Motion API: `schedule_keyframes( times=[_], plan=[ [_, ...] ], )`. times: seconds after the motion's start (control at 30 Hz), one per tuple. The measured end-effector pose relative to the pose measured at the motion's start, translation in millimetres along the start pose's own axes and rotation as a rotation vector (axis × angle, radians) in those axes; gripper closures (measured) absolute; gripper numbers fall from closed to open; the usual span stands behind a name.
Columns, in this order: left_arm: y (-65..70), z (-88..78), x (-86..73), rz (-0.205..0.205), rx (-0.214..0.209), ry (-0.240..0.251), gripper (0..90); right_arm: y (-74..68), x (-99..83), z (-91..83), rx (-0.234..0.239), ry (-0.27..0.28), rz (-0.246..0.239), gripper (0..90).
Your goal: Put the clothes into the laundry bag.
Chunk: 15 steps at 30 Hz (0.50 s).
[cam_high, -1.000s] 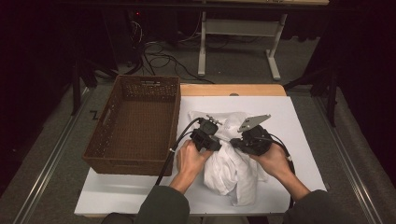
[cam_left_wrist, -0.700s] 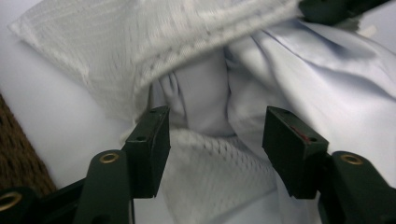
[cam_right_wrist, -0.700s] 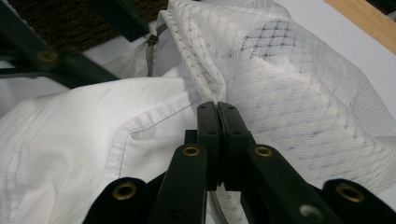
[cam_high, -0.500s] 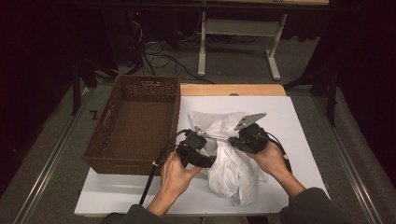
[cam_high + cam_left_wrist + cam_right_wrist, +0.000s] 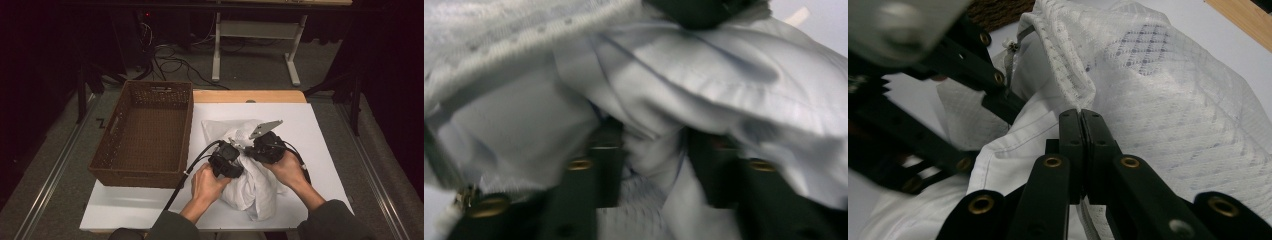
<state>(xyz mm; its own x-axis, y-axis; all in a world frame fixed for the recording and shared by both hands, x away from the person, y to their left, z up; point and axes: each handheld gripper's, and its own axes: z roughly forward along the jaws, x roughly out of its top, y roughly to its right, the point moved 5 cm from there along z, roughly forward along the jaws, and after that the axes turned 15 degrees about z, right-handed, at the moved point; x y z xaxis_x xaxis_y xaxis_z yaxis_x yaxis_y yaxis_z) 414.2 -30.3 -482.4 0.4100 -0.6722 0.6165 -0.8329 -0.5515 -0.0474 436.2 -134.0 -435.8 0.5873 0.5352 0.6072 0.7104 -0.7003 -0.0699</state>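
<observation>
A white mesh bag (image 5: 220, 131) lies crumpled on the white table top, with a white shirt (image 5: 252, 187) bunched in and under it. My right gripper (image 5: 246, 145) is shut on the bag's mesh edge (image 5: 1068, 75), jaws pressed together (image 5: 1081, 117). My left gripper (image 5: 234, 149) comes in beside it from the left. Its jaws have just been closing, and a wad of the shirt's cloth (image 5: 651, 150) is pinched between them. The right gripper view also has the left gripper's black jaws (image 5: 993, 95) reaching into the bag's mouth.
An empty brown wicker basket (image 5: 145, 131) stands at the table's left edge, right beside the cloth. The white board (image 5: 320, 125) has bare room at the right and along the front. A bare wooden strip (image 5: 250, 96) runs along the back.
The left gripper pulled back toward the person half a second ago, then pushed forward again into the cloth next to the right gripper. The right hand stayed where it was.
</observation>
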Motion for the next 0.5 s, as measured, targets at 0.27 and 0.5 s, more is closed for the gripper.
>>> schedule_keyframes(
  times=[0.27,0.5],
  plan=[
    [-20.9,-4.4,7.1,-0.075,0.027,0.067,85.2,-6.8,-1.3,-15.6,0.022,0.045,-0.027,90.0],
    [-45.9,17.5,4.3,-0.139,0.107,0.022,83.8,-15.0,-8.8,-19.4,0.008,0.015,-0.087,90.0]
  ],
)
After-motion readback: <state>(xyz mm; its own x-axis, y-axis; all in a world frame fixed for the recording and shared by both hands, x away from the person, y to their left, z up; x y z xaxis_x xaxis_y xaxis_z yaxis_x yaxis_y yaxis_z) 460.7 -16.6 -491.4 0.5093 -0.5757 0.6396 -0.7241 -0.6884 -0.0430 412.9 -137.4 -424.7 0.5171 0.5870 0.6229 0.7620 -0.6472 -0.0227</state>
